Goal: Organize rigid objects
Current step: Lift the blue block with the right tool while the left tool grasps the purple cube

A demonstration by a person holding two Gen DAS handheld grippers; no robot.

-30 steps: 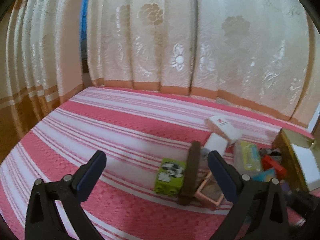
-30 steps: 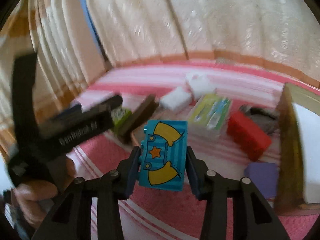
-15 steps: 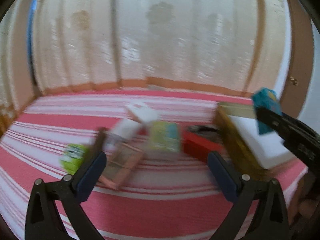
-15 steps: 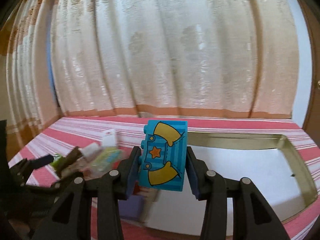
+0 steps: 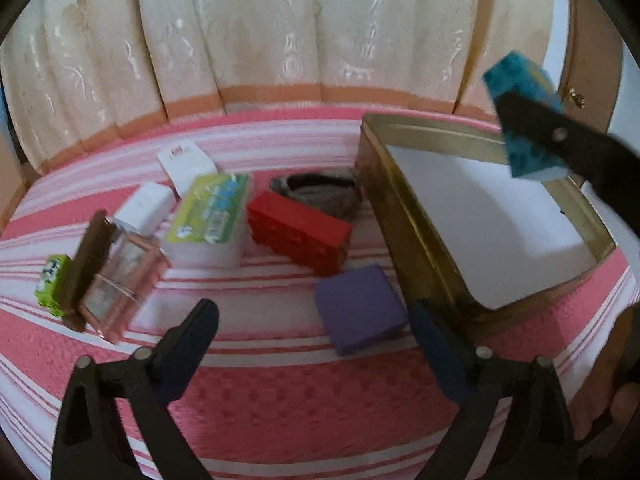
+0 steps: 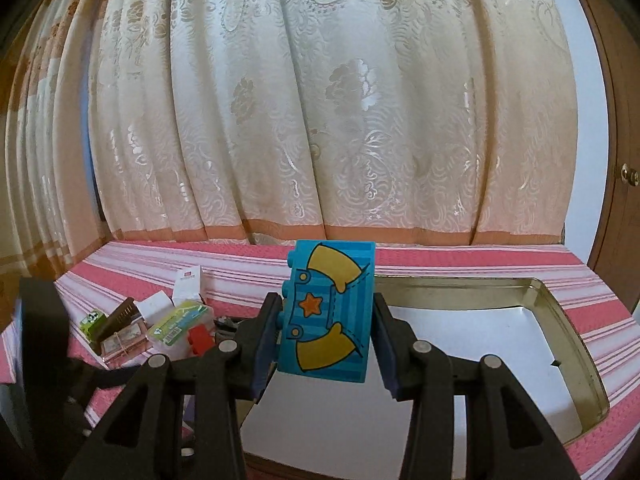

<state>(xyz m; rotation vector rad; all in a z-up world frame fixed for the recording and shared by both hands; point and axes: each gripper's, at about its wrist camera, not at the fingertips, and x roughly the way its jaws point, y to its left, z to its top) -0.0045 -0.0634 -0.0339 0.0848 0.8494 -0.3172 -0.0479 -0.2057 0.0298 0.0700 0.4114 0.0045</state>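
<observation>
Carried away from the pile, the blue block [image 6: 328, 314] sat clamped in the right gripper [image 6: 326, 340] above the tin [image 6: 576, 332]. Left of the tin, the left gripper [image 5: 316, 344] had just been closing slightly, jaws apart and empty, near the purple block [image 5: 358, 308].

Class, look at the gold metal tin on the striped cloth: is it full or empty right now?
Empty. The gold tin shows only its bare pale floor; the blue toy block is still clamped in the right gripper above it.

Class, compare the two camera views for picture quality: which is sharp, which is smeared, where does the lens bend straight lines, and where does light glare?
Left wrist view: motion-smeared, softening the red block and purple box; the tin has bowed edges. Right wrist view: crisp on the blue block; daylight glows through the curtain, whose folds curve toward the dark corners; the tin's pale floor shines.
</observation>
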